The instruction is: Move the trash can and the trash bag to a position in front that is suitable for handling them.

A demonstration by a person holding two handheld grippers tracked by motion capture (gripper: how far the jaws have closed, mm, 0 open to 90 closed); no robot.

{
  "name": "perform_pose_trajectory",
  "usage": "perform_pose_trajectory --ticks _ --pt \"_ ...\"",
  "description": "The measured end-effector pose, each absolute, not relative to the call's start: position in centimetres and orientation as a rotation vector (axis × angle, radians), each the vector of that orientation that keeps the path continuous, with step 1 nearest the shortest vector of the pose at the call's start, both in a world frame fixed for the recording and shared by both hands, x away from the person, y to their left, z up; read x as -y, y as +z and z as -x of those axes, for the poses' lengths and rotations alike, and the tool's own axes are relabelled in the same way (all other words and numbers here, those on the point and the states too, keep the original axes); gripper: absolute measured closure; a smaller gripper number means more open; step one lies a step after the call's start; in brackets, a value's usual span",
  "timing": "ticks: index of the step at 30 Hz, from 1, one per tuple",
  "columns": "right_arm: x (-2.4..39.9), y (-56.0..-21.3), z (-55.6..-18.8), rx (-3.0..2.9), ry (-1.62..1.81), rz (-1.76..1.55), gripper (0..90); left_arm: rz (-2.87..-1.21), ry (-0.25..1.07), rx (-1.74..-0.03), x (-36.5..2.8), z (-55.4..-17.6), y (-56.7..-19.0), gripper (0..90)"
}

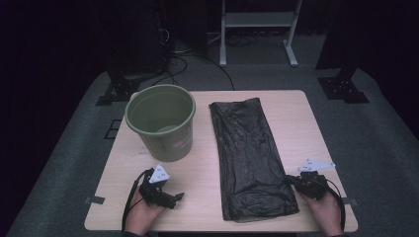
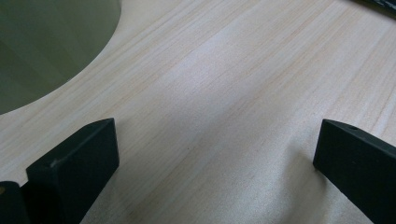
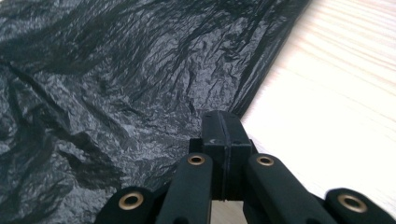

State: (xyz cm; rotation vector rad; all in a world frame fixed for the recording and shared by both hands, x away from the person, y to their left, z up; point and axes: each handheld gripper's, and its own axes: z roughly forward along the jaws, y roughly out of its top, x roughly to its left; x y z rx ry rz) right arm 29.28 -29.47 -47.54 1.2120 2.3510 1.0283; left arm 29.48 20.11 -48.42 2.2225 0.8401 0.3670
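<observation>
A black plastic bag [image 1: 249,158] lies flat along the middle of the wooden table [image 1: 296,113], crinkled and glossy in the right gripper view [image 3: 116,84]. My right gripper [image 1: 290,180] is at the bag's near right edge. Its jaws [image 3: 222,128] are pressed together right where that edge meets the wood, and the film looks pinched between them. A green bin [image 1: 162,121] stands upright at the left, its wall [image 2: 42,46] close in the left gripper view. My left gripper [image 1: 178,196] rests near the table's front, in front of the bin, open [image 2: 217,140] over bare wood with nothing between its fingers.
Bare wood [image 1: 202,168] separates the bin from the bag. The table's front edge runs just behind both hands. Beyond the far edge there are a white frame [image 1: 257,29], cables and black stand feet [image 1: 343,86] on a grey floor.
</observation>
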Motion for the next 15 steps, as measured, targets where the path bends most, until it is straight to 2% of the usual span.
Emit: perform_pose_trajectory --ticks 15 --pt "33.8 -46.9 -28.1 -2.244 0.991 -1.298 90.0 -2.223 0.367 -0.839 -20.1 -29.5 -48.4 0.0"
